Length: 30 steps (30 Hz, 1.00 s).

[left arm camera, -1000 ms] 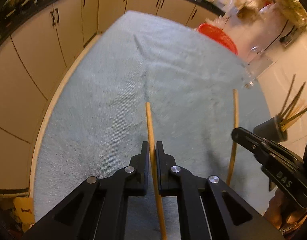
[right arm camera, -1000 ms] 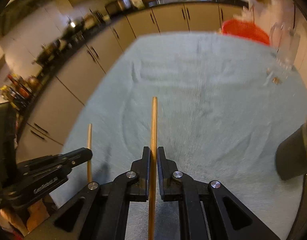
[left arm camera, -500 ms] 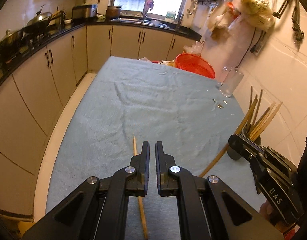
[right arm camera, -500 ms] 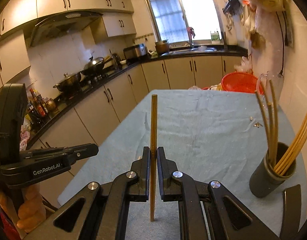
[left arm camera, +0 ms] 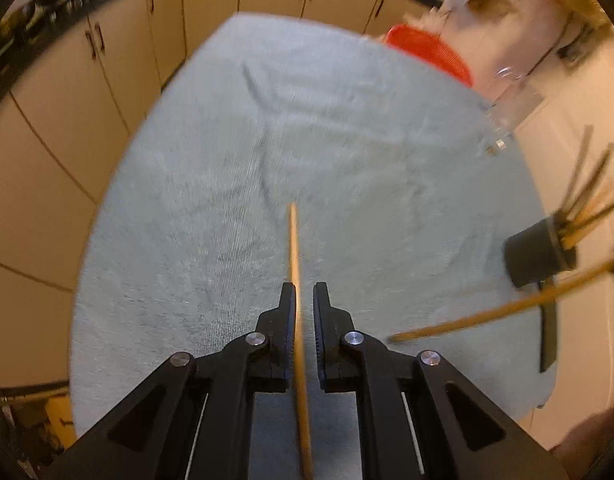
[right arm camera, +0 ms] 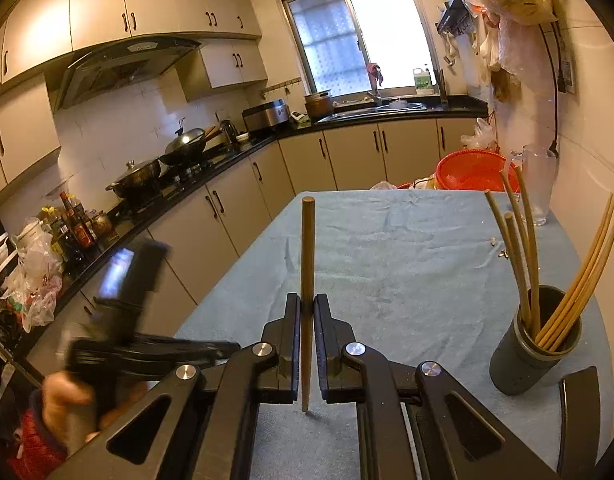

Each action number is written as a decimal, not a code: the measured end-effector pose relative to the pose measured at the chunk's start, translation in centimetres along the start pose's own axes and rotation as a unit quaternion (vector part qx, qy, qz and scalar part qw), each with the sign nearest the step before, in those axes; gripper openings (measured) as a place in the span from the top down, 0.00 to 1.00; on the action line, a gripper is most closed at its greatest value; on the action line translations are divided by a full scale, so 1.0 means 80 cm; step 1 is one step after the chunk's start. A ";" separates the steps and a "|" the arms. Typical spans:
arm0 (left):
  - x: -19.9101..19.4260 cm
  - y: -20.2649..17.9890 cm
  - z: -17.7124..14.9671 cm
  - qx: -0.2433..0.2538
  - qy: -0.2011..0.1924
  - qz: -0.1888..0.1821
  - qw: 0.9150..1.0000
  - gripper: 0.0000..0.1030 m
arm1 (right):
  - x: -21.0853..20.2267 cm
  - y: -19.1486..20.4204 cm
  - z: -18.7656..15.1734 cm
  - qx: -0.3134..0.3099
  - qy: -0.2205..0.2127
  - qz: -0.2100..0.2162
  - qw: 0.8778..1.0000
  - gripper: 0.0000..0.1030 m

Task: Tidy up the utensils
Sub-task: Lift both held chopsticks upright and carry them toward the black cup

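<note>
Left gripper (left arm camera: 304, 296): jaws are seen opening slightly, a chopstick (left arm camera: 296, 280) lying between them against the left pad; a true pinch is not shown.
Right gripper (right arm camera: 307, 308): jaws are pressed on a second chopstick (right arm camera: 307, 280), which is held upright, its lower tip just above the cloth.
Holder (right arm camera: 535, 344): a dark cup is set near the table's right edge, close to the near corner; several chopsticks already stand in it.
Table (right arm camera: 407, 240): it is covered by a pale blue cloth; no other loose chopstick is made out on it.
Done: most sticks are judged already stowed.
Left: the two chopsticks at the grippers are still to be dropped into the cup.
Far end: a red basket (right arm camera: 473, 170) and a clear jug (right arm camera: 541, 184) are kept by the far right corner.
</note>
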State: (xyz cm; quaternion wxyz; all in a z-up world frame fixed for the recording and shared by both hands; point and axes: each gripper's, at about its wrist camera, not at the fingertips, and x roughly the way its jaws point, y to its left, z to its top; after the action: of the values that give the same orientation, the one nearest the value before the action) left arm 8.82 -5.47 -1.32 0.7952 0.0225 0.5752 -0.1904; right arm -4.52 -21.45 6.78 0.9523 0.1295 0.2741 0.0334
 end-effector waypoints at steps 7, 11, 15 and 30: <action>0.043 -0.003 0.015 -0.004 0.030 0.022 0.999 0.77 | -0.009 -0.008 0.001 0.006 -0.008 0.005 1.000 0.93; 0.060 -0.010 0.023 -0.002 0.044 0.033 0.998 0.77 | -0.011 -0.012 0.002 0.008 -0.009 0.006 1.000 0.93; 0.071 -0.013 0.024 0.004 0.048 0.054 0.997 0.85 | -0.011 -0.015 0.003 0.010 -0.009 0.006 1.000 0.93; -0.048 -0.023 0.000 0.019 -0.075 0.003 0.997 0.94 | -0.018 -0.014 0.002 0.010 -0.017 0.004 1.000 0.92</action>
State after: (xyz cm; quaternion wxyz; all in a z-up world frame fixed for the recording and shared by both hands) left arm 7.17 -6.08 2.54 0.8361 0.0252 0.5101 -0.2004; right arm -5.69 -22.78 7.37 0.9553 0.1406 0.2580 0.0326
